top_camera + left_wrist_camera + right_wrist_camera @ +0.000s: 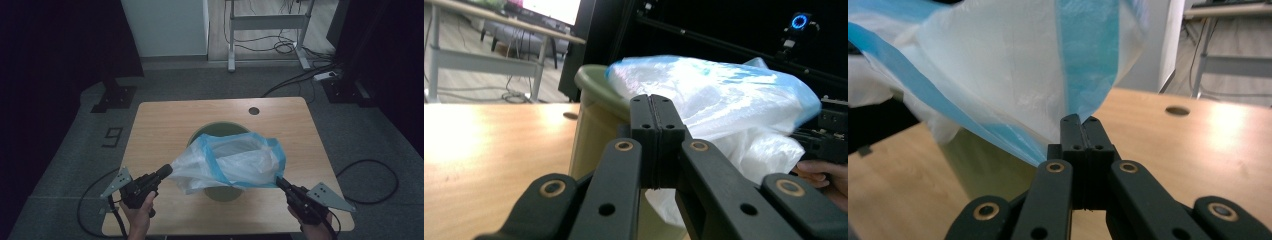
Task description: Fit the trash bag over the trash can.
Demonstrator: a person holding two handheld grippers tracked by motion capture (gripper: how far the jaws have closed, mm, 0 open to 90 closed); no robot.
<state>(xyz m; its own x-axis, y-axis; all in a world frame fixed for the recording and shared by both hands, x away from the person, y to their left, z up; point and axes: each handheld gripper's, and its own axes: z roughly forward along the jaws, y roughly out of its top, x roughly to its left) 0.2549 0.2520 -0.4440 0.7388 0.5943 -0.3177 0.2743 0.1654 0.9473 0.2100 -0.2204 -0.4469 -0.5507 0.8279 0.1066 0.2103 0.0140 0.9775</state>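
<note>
A: Bag point(235, 160) first. Where is it?

B: Over the bin point(220, 192), spread across the bin's mouth. White-clear plastic with a blue band along the rim. It droops past the bin's near-left edge and covers most of the opening; only the far rim and a bit of the near wall show in the high view.

A: Who holds it?

B: Both grippers. Left gripper point(166, 171) sits just left of the bin, jaws clamped together on the bag's left corner; the plastic pulls to a point right at the tips. In the left gripper view the jaws are pressed flat against each other, bag bulging over the bin rim just past them.

A: Right one?

B: Right gripper point(278, 181) is at the bin's near-right side, clenched on the bag's edge. The right gripper view shows the jaws pinched tight with the blue band running down into the tips.

A: Bag taut?

B: Stretched between the two grippers, puffed in the middle above the bin.

A: Bin itself?

B: Olive green, round, upright on the table point(165, 120), about mid-table and toward the near edge.

A: Anything else by the bin?

B: A round hole point(254, 110) in the tabletop beyond the bin, far right. A hand behind each gripper, on the near side of the bin.
</note>
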